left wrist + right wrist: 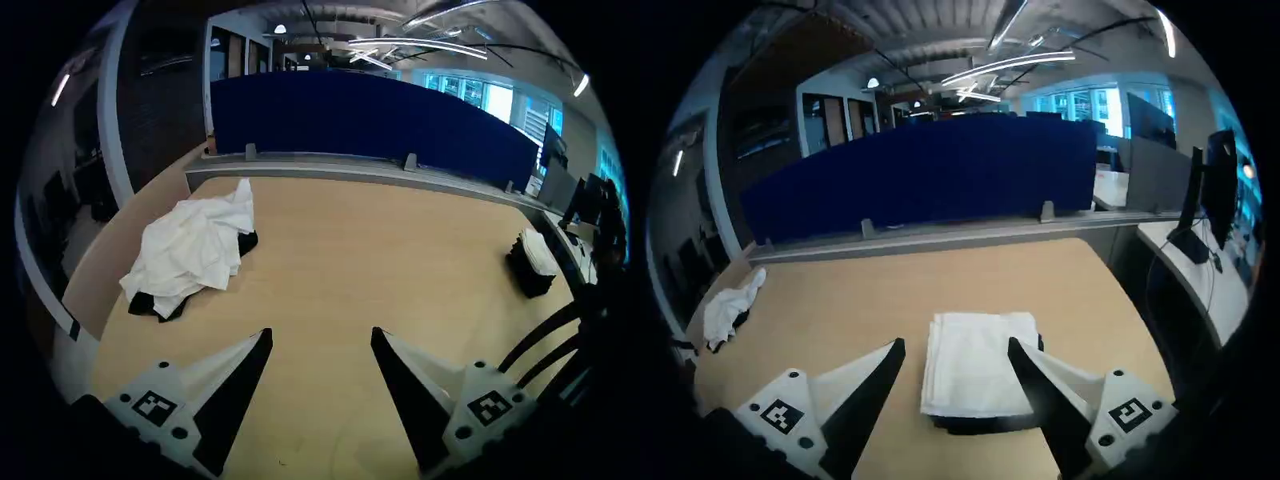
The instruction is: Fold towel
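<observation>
Two empty, spread tools: left gripper [320,330] should pinch one white towel [196,240] corner; right gripper [955,340] hovers over folded stack [976,376]

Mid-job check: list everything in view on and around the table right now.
loose towels: one heap, white over black, table's left side
folded towels: one stack, white over black, table's right side
table: one, tan wood
divider: one, dark blue, along the table's far edge
monitor: one, black, on the desk to the right
left tongs: one, black and white, open, over bare table
right tongs: one, black and white, open, aimed at folded towels
</observation>
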`<action>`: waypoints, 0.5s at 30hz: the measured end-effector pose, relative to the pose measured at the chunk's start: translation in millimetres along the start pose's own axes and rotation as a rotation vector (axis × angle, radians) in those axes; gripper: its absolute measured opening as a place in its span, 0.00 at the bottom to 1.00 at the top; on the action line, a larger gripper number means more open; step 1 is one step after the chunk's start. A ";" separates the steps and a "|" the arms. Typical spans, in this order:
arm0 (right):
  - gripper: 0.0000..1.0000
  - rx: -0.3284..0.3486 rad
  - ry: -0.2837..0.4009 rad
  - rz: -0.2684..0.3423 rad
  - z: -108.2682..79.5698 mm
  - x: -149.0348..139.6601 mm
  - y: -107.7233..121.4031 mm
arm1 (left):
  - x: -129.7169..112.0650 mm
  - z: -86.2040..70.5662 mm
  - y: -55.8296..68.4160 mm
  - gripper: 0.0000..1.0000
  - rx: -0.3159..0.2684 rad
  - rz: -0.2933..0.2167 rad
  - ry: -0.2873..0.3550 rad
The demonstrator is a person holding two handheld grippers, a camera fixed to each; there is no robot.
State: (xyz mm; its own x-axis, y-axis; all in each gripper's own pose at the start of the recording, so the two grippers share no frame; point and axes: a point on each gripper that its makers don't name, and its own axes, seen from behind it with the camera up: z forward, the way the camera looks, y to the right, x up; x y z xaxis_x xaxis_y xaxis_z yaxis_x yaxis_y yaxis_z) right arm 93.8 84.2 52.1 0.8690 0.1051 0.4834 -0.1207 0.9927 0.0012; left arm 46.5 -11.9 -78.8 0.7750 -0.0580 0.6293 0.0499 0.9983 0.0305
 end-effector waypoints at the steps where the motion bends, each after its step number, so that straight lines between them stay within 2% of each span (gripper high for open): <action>1: 1.00 0.002 0.025 0.007 -5.4 2.8 -2.9 | 3.0 -0.4 0.3 0.91 -0.003 0.001 0.009; 6: 1.00 0.009 0.144 0.038 -32.8 15.4 -14.4 | 15.3 -2.9 1.5 0.91 -0.018 0.004 0.045; 12: 1.00 -0.013 0.309 0.047 -72.3 30.7 -20.1 | 26.6 -6.6 2.8 0.91 -0.030 0.001 0.089; 15: 1.00 -0.019 0.346 0.048 -81.5 31.4 -24.4 | 31.6 -7.1 3.8 0.91 -0.036 -0.005 0.111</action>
State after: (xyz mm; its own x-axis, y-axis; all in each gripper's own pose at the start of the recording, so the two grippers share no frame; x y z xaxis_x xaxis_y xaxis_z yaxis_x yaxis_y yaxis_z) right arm 163.1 68.1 -4.1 0.9743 0.1619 0.1568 -0.1588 0.9868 -0.0325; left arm 75.7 -9.9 -64.3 0.8394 -0.0656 0.5395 0.0754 0.9971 0.0039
